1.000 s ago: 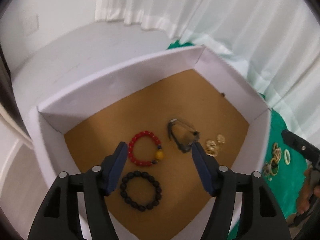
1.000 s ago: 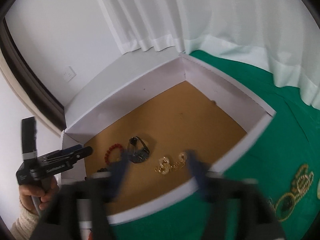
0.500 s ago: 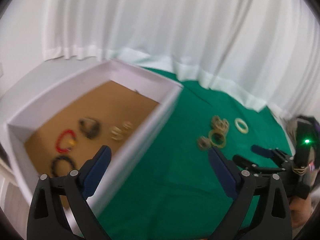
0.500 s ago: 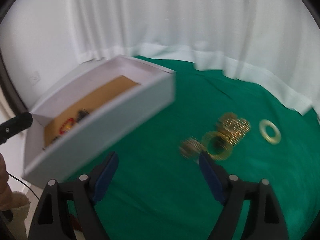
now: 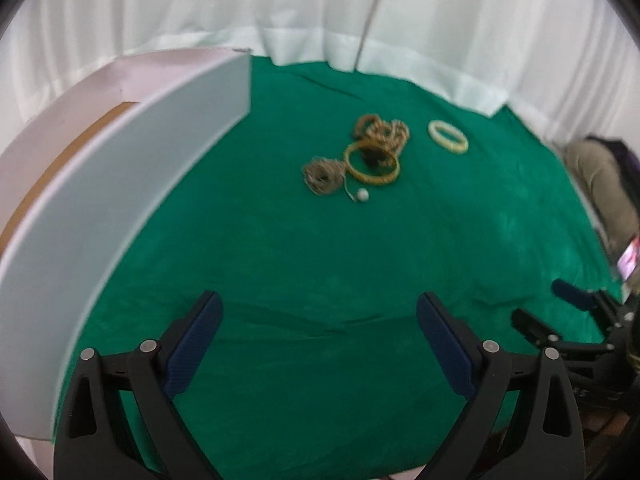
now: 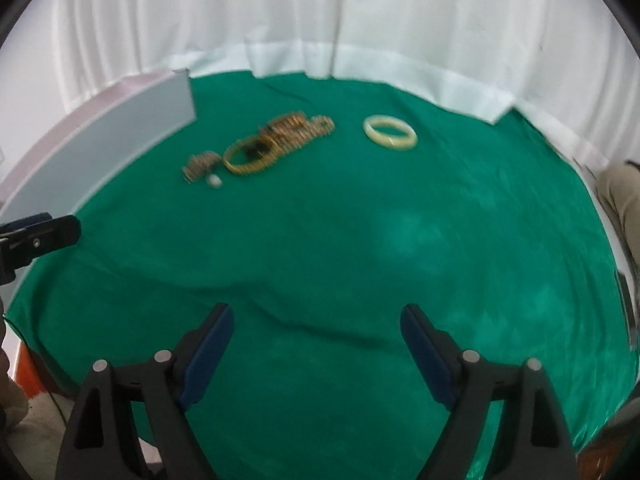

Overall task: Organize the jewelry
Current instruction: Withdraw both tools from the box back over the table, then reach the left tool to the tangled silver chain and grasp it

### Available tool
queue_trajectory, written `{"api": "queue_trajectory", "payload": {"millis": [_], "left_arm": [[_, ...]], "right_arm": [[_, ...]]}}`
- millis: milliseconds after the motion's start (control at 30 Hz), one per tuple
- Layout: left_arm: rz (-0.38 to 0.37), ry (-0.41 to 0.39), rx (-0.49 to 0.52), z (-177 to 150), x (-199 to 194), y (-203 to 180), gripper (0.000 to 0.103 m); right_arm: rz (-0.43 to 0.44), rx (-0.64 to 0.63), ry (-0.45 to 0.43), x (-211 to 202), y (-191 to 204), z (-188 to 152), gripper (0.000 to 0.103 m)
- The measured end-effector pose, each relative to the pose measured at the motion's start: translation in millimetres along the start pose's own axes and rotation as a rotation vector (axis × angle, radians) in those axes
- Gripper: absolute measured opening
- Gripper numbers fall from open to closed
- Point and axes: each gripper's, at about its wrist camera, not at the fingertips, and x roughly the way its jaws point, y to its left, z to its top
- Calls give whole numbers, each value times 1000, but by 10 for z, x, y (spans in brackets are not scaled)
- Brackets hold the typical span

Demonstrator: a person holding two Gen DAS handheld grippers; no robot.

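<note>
1. The white box stands at the far left on the green cloth. From this low angle only a sliver of its brown floor shows, so what lies inside cannot be told.
2. Right of the box, the jewelry still to be sorted lies near together on the cloth: a tangled chain with a small white bead just beside it, then a gold bangle touching a heap of gold links, and, apart at the right, a pale bangle.
3. The left gripper is spread wide with nothing between its jaws; it hovers over bare cloth, well short of the pile. Its jaws have just been opening.
4. The right gripper is also spread and empty, aimed over the cloth with the pale bangle ahead; its jaws have likewise just been opening.
5. Risks, as I judge them: the chain is tangled and touches the bead, so a pinch there could drag 2 pieces at once or flick the bead away. The gold bangle overlaps the links, so lifting 1 may snag the other. Both views are blurred, so closing on a piece before the grippers are steady could miss thin pieces or bunch the loose cloth.
6. With both grippers near each other over 1 small pile, they could collide.
</note>
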Motion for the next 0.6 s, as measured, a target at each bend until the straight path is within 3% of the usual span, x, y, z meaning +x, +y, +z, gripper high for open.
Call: {"api": "queue_trajectory", "payload": {"millis": [300,600], "left_arm": [[64,85,69,-175,444,-140,98],[70,84,76,-211,460,-130,103]], "right_arm": [[-25,38,46,230,-196,-258,91],[-10,54,37,304,-277,-291,103]]}}
